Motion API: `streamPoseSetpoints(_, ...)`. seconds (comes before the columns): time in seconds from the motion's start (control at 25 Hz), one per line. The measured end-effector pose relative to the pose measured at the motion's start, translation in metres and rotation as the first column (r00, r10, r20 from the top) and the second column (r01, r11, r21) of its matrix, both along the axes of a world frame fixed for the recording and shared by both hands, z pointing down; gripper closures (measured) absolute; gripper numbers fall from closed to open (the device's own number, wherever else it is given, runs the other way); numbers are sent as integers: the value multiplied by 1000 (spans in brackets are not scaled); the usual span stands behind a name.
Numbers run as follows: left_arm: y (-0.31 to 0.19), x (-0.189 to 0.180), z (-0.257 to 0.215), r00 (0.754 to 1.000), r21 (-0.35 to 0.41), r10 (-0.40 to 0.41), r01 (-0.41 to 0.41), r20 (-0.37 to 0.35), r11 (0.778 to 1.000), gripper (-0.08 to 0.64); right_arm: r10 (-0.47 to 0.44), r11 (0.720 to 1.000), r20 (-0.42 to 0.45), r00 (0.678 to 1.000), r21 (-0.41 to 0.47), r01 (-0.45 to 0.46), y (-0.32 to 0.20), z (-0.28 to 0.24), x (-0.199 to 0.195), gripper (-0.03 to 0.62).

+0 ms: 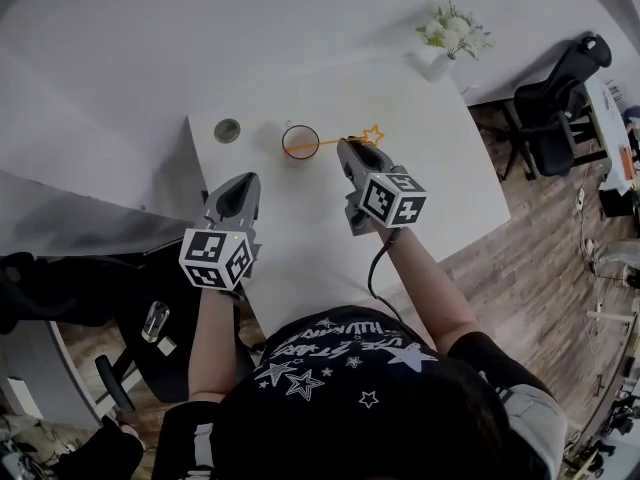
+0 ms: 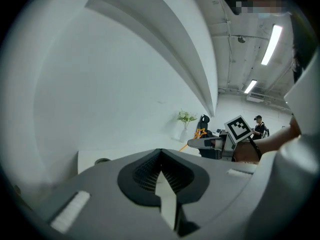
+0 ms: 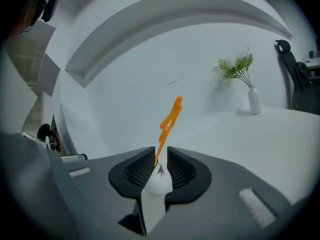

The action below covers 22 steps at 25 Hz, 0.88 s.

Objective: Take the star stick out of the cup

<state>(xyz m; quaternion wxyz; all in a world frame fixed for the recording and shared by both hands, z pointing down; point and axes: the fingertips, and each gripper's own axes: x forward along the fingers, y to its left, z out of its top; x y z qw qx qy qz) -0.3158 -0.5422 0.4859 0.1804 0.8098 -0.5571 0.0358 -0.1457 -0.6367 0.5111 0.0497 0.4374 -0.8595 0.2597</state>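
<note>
Closest in, a dark star-printed shirt (image 1: 350, 388), with both forearms reaching out over the white table (image 1: 300, 248). On the near left is the left gripper (image 1: 246, 182), jaws pressed together and nothing in them. Further out and to the right, the right gripper (image 1: 346, 146) has its jaws drawn narrow either side of the orange star stick (image 1: 327, 144), a sliver of gap showing, no clamp. The stick's lower end sits in the cup (image 1: 284, 142), just left of those jaws, with the star leaning right. At the far right, a vase of flowers (image 1: 452, 30).
</note>
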Motion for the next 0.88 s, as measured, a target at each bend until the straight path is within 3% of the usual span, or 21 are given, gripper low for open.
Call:
streamPoseSetpoints(0.32, 6, -4, 12, 1000, -22, -16, 16, -17, 1000, 557, -33, 996, 3, 999, 86, 32, 7, -20, -10, 559)
streamPoseSetpoints(0.88, 57, 36, -33, 1000, 51, -7, 5, 27, 999, 557, -41, 976, 92, 995, 215, 20, 64, -89, 28, 560)
